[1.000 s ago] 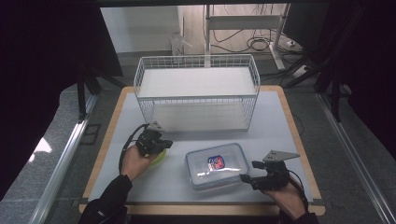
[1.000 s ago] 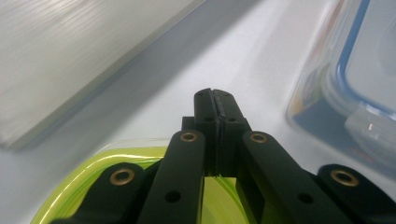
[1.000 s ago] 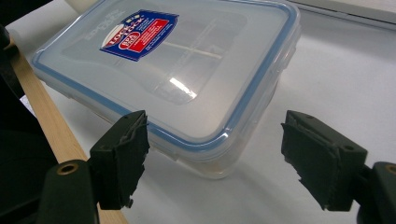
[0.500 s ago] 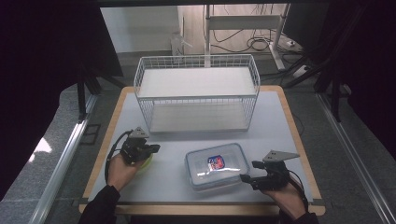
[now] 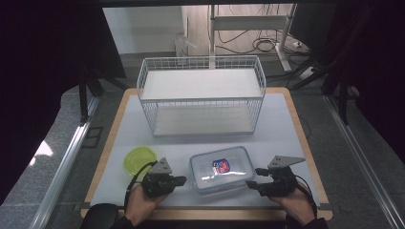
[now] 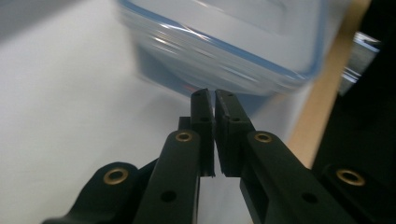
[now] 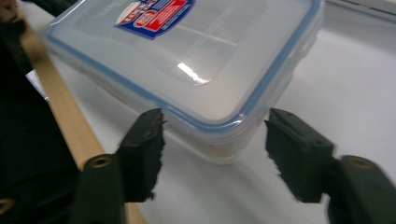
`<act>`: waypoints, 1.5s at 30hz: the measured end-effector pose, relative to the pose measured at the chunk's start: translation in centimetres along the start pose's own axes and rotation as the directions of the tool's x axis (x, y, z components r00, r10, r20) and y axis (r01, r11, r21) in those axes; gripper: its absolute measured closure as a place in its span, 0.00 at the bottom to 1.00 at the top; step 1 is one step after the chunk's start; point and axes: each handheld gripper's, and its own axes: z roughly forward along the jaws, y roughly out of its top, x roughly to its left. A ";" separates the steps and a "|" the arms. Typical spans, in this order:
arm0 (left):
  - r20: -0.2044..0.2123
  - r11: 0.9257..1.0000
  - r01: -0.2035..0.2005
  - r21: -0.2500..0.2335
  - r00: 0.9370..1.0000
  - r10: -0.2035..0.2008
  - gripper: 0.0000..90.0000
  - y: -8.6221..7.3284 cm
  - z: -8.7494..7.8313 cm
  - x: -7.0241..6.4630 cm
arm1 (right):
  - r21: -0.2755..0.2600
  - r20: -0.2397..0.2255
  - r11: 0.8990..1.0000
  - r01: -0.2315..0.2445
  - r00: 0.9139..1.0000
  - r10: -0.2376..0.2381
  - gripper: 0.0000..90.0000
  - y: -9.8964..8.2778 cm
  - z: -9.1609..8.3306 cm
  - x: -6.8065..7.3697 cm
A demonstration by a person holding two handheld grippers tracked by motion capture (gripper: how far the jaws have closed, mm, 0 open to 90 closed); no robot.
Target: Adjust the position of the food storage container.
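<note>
Grey floor (image 5: 62, 143), dark curtains (image 5: 43, 71)

A white wire rack (image 5: 201, 98) with two shelves stands at the back of the white table (image 5: 282, 129). A yellow-green round lid (image 5: 140, 159) lies near the front left.

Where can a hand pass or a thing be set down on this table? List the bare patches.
Bare: the strip between the wire rack and the plastic box, and the table right of the rack. Crowded: the front edge, where the green lid, left gripper, box and right gripper line up.
</note>
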 end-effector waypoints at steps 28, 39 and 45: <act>-0.153 0.994 0.043 0.102 0.988 -0.027 0.97 0.1 1.5 1.7 | 0.089 -0.005 0.993 0.079 0.997 -0.078 0.72 0.6 3.3 0.6; -0.193 0.993 0.080 0.091 0.979 -0.061 0.99 0.8 1.6 3.4 | 0.095 0.004 0.991 0.090 0.996 -0.091 0.71 1.0 3.9 1.4; -0.127 0.995 0.072 0.071 0.990 -0.063 0.98 -0.1 0.0 1.7 | 0.093 -0.004 0.992 0.080 0.997 -0.080 0.73 0.8 3.7 1.5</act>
